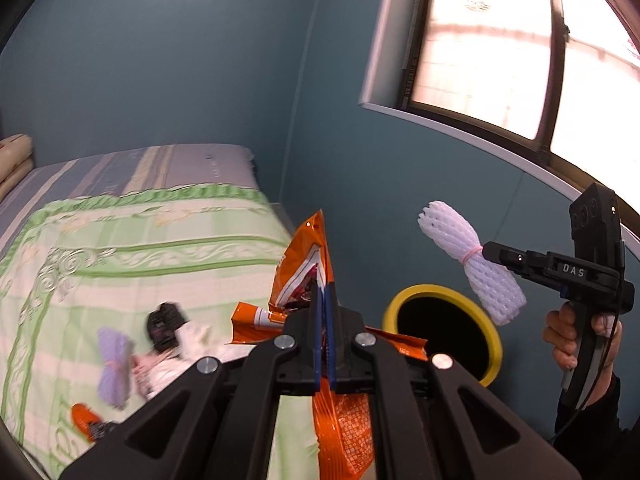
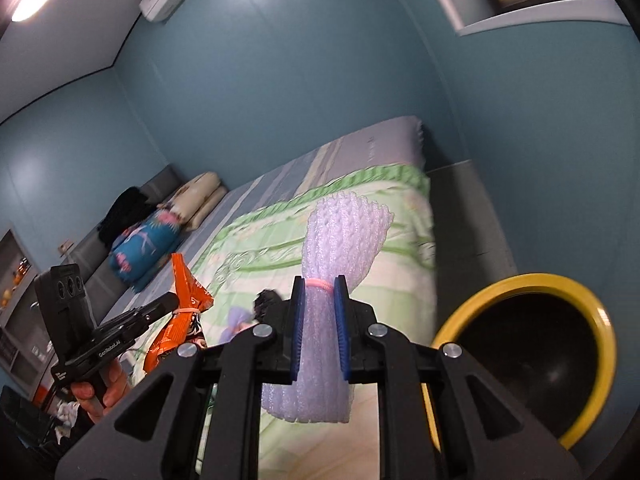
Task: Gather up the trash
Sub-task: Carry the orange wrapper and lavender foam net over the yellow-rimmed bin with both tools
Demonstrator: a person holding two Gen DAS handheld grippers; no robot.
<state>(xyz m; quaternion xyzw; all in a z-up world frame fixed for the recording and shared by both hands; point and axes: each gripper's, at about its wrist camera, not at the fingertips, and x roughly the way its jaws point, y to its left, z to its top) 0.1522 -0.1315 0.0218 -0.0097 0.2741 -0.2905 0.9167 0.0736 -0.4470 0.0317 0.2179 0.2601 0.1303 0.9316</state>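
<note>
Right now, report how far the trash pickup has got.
Done: cannot tell; the bin interior looks dark. In hand: left gripper clamps an orange snack bag, right gripper a white foam net, both near the bin. Left on the bed: another foam net, a black item, an orange scrap.

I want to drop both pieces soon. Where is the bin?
The yellow-rimmed bin stands beside the bed, low on the right in both wrist views, just below the foam net.
</note>
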